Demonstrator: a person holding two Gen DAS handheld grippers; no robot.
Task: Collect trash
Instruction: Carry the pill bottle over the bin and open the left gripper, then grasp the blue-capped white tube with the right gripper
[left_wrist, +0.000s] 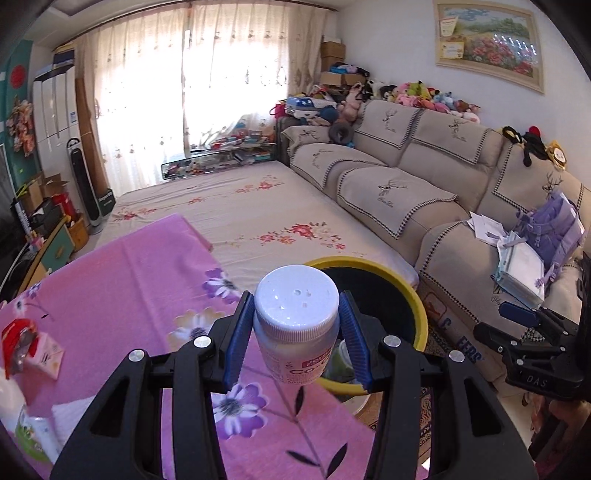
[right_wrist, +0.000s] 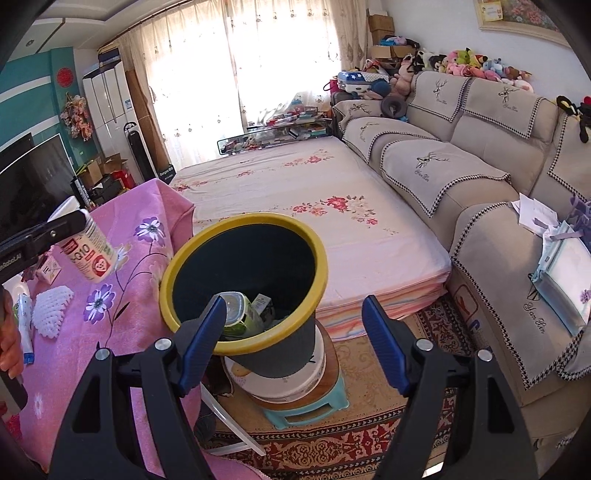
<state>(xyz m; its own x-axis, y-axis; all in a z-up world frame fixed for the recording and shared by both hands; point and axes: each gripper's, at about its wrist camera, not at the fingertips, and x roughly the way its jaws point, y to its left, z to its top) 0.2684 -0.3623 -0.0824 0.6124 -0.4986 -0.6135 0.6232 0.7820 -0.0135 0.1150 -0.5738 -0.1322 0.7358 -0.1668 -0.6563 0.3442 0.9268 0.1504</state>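
My left gripper (left_wrist: 295, 306) is shut on a white pill bottle (left_wrist: 297, 332) with a white ribbed cap, its blue pads pressing on both sides below the cap. The bottle hangs over the edge of the pink flowered tablecloth (left_wrist: 129, 280), just in front of a black bin with a yellow rim (left_wrist: 417, 295). In the right wrist view the same bottle (right_wrist: 90, 254) is at the left, left of the bin (right_wrist: 314, 251). My right gripper (right_wrist: 295, 343) stands open and empty before the bin's near rim. Inside the bin lie a green-and-white container (right_wrist: 240, 314) and a dark carton (right_wrist: 264, 304).
On the cloth lie a red-and-white packet (left_wrist: 22, 343), a white foam net (right_wrist: 51, 310), a tube (right_wrist: 24, 325) and a small carton (right_wrist: 48, 269). The bin stands on a white tub on a green stool (right_wrist: 306, 402). A bed (right_wrist: 295, 192) and a sofa (right_wrist: 480, 184) lie beyond.
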